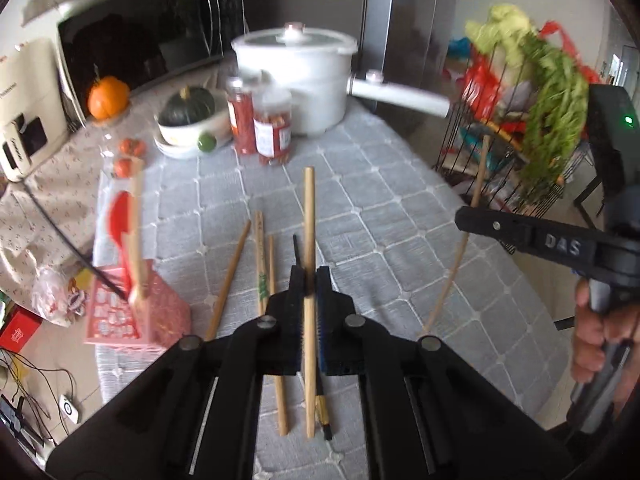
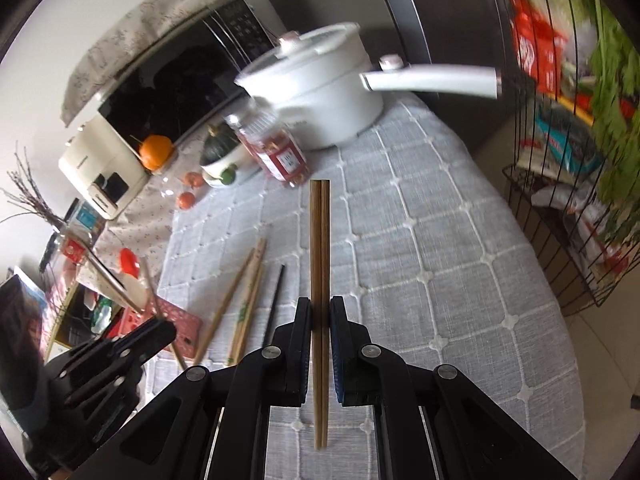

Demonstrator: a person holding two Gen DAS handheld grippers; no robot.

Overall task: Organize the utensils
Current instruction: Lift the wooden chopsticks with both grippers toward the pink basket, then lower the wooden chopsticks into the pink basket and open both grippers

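- Left tongs [image 1: 308,284] clenched on one pale wooden chopstick [image 1: 308,216], pointing to 12 o'clock above the table [image 1: 400,240].
- Right tongs [image 2: 320,312] clenched on darker brown chopstick pair [image 2: 319,240], tips flush.
- Loose chopsticks [image 1: 262,256] lie at 11 o'clock.

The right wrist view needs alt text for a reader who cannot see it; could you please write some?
The right gripper is shut on a pair of brown chopsticks above a grey quilted tablecloth. Loose chopsticks lie to the left, near a pink utensil basket; a white pot stands behind.
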